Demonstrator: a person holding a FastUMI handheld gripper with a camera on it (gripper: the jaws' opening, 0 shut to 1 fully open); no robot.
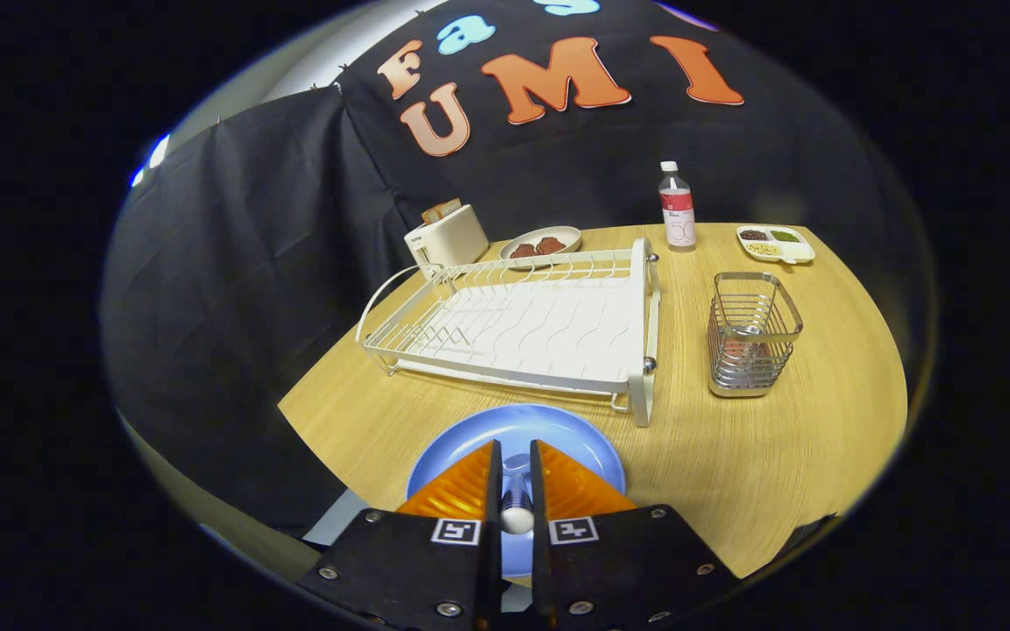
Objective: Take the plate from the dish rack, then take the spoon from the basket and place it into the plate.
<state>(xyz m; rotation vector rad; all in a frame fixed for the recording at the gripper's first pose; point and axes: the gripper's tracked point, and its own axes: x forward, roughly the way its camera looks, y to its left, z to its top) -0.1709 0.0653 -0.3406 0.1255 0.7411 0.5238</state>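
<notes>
A blue plate (575,438) lies flat on the wooden table (777,456), just in front of the white dish rack (540,324). My gripper (515,447) hovers over the near half of the plate, its fingers almost together. Between them is the spoon (516,508), of which I see a slim handle with a pale rounded end; its bowl is hidden. The wire basket (752,331) stands to the right of the rack, beyond the fingers, with a faint reddish patch low inside it.
A white toaster (446,237) and a plate of brown food (540,244) stand behind the rack. A bottle (676,208) and a divided snack tray (775,243) are at the back right. The table's near edge lies just under the gripper.
</notes>
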